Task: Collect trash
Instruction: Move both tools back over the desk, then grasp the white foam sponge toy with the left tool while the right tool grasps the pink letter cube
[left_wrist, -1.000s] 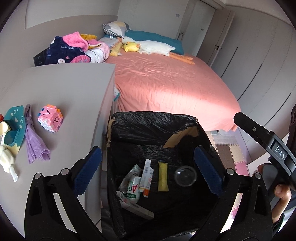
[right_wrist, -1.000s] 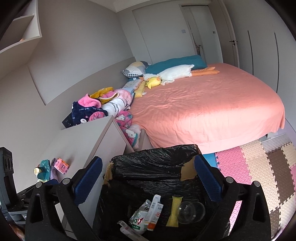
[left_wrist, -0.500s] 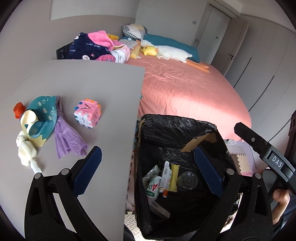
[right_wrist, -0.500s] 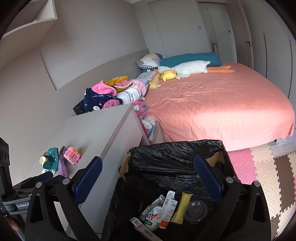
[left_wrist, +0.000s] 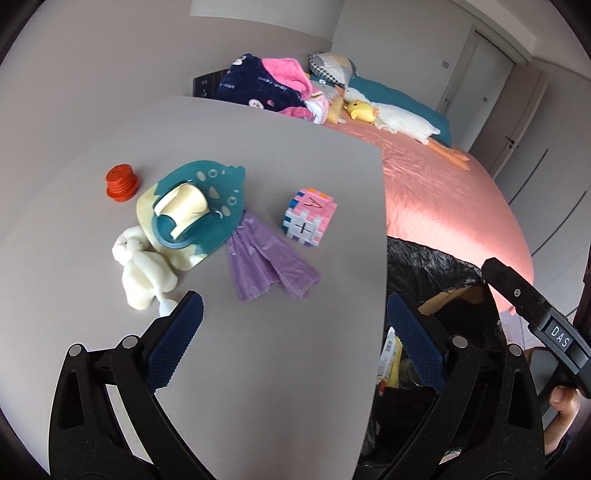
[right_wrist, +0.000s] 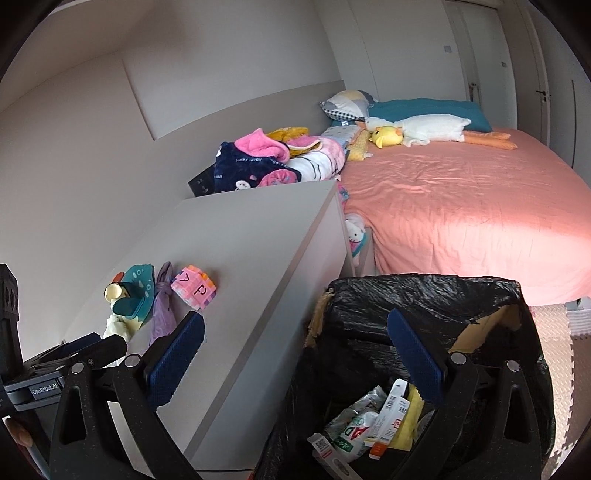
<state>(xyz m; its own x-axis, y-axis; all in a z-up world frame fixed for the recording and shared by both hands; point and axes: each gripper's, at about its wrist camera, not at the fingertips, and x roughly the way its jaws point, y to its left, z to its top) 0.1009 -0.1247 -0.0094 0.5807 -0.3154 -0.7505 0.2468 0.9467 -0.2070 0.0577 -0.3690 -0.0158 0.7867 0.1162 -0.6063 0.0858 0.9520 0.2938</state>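
The left gripper (left_wrist: 291, 343) hangs over the tabletop (left_wrist: 258, 369), jaws wide and empty — lined up for the purple wrapper (left_wrist: 267, 264). The right gripper (right_wrist: 295, 358), also wide, waits above the bin (right_wrist: 424, 295).

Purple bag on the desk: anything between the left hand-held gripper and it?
Nothing visible. The left hand-held gripper is open over bare desk, with the purple bag just ahead; the pink block cube and teal toy sit beside it.
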